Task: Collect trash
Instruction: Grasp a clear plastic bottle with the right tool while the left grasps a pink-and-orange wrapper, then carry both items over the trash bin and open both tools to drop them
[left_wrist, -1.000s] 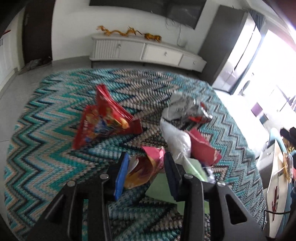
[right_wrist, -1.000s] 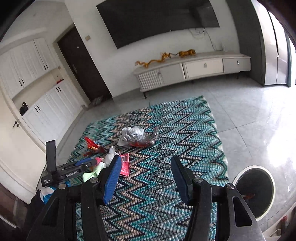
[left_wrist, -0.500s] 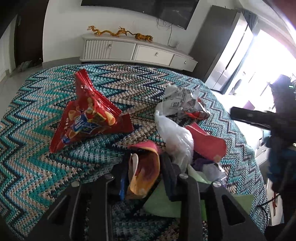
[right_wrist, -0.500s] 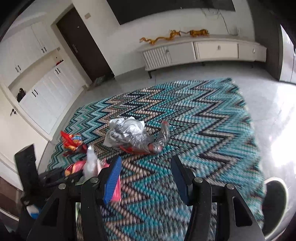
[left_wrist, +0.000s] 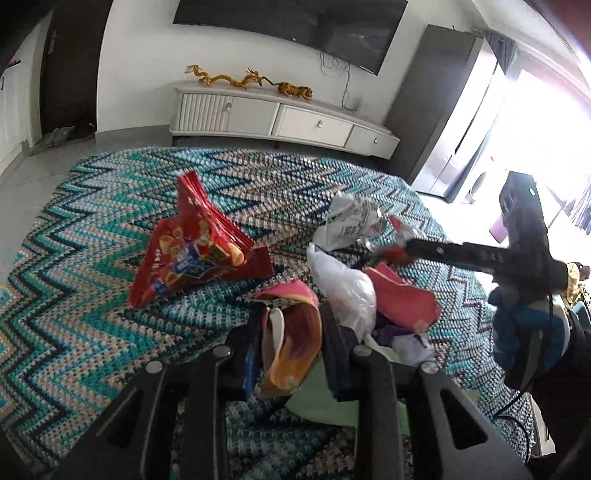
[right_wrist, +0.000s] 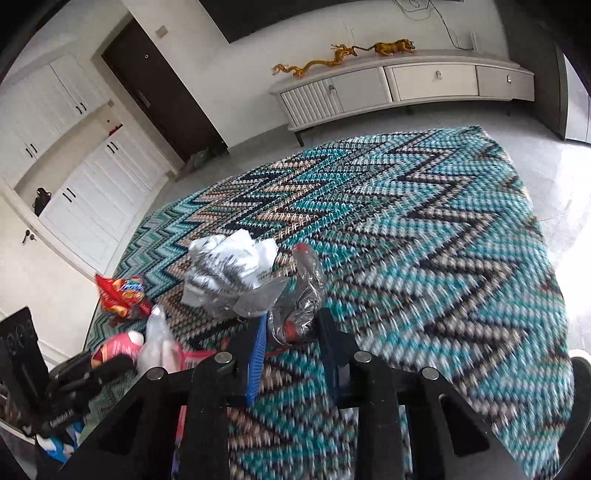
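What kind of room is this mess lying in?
Most likely a home living room: a wall-mounted TV hangs above a low white media cabinet, and a zigzag rug covers the tiled floor where the wrappers lie.

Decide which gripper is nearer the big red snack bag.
Left. The left gripper sits just right of the red snack bag; the right gripper works farther off at the silver wrapper.

— What lies on the rug?
— A coarse knitted zigzag weave under a glossy red foil snack bag, crumpled printed paper and a thin translucent plastic bag.
— And nearer the right camera?
— Clear crinkled plastic wrap, shiny; beyond, polished floor tiles.
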